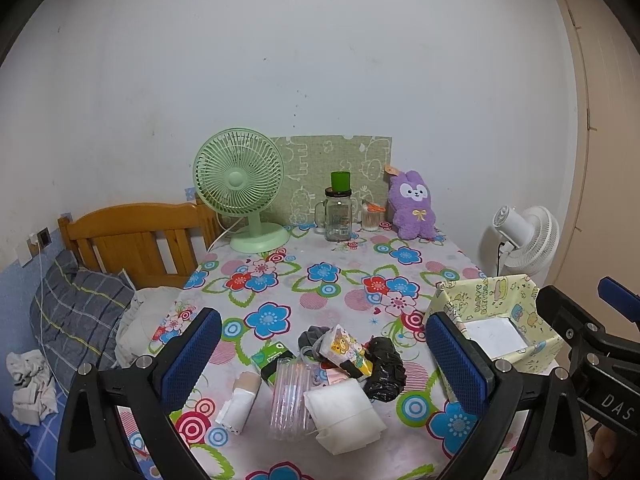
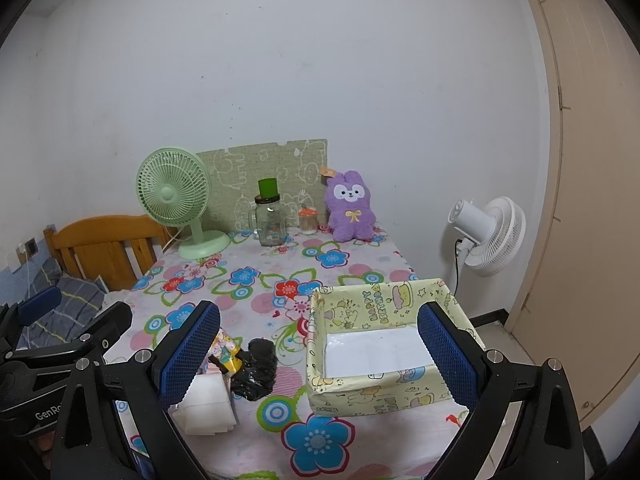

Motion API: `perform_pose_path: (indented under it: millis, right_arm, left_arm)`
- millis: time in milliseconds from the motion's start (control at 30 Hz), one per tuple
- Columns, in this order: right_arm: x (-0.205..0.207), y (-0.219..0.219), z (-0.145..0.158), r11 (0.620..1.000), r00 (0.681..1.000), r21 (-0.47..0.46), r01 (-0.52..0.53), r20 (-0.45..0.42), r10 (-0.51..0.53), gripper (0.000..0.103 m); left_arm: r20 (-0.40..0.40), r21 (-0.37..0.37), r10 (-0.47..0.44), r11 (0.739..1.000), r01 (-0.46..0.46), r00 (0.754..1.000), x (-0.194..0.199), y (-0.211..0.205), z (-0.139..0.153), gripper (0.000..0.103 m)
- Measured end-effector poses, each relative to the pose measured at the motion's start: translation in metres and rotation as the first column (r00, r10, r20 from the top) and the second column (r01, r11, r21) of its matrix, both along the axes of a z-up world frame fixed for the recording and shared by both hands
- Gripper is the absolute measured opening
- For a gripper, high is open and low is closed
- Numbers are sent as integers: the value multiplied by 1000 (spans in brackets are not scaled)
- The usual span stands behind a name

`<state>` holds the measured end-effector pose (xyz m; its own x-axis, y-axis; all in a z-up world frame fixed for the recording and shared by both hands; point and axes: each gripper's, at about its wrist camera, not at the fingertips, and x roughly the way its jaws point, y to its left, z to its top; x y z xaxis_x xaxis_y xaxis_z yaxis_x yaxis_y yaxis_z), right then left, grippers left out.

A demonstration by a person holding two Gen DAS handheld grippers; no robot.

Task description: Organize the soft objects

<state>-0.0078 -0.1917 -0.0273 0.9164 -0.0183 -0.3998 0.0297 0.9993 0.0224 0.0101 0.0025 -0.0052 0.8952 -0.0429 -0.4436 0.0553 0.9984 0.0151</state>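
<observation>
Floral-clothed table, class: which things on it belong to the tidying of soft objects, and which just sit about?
Belongs to the job:
crumpled black plastic bag
folded white tissue pack
cartoon-printed yellow packet
yellow paper-covered box

Just about:
green desk fan
glass jar with green cap
purple plush rabbit, perhaps

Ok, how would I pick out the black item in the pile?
On the floral-cloth table, find the clutter heap left of the yellow cartoon-print box. The crumpled black plastic bag sits at the heap's right edge, the only glossy black thing there, beside a colourful cartoon packet.
</observation>
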Motion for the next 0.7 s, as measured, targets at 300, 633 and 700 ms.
perform_pose_path:
  millis: [300, 633, 700]
  right_arm:
    - [0, 0, -1, 1000, 1000, 1, 9, 2, -9, 100]
    - [-1, -1, -1, 1000, 1000, 2, 13, 2, -13, 100]
    - [-1, -1, -1, 1000, 1000, 4, 12, 1, -12, 100]
  left_arm:
    - [7, 7, -1, 1000, 1, 1000, 0, 1, 1, 102]
    - [20, 14, -1, 1000, 1, 1000, -2, -1, 0, 102]
    - [21, 13, -1, 1000, 1, 1000, -2, 0, 0, 102]
